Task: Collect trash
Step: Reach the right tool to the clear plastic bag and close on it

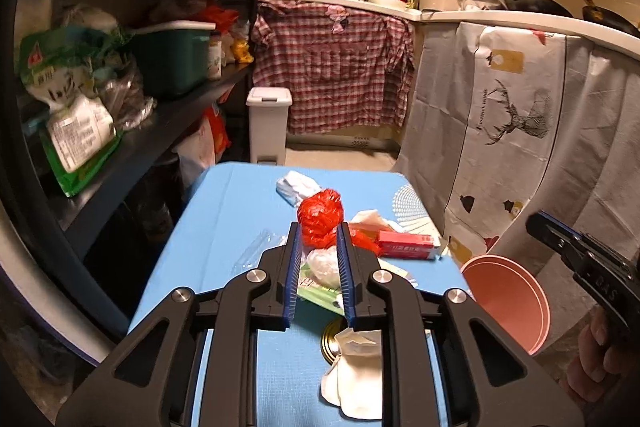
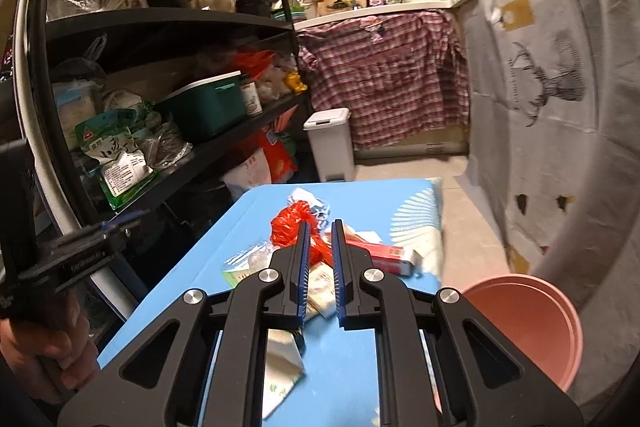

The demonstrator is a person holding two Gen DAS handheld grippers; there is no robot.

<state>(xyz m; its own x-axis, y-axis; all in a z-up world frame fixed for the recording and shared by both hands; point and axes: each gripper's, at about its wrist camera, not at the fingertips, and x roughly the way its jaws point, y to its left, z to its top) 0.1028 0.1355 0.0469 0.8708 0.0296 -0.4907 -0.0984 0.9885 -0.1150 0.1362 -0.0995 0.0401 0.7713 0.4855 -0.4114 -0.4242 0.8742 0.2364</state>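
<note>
Trash collection barely begun: litter covers the blue table (image 1: 224,211) at centre frame.

Red plastic bag (image 1: 320,213), red carton (image 1: 406,245), crumpled tissues (image 1: 356,371) and wrappers lie uncollected; the pink basin (image 1: 508,299) at lower right looks empty. Left gripper (image 1: 318,231) and right gripper (image 2: 320,227) hover above with jaws narrowed, a gap showing, grasping nothing.

warm dim light — window glare | fisheye edges dark — blurred
</note>
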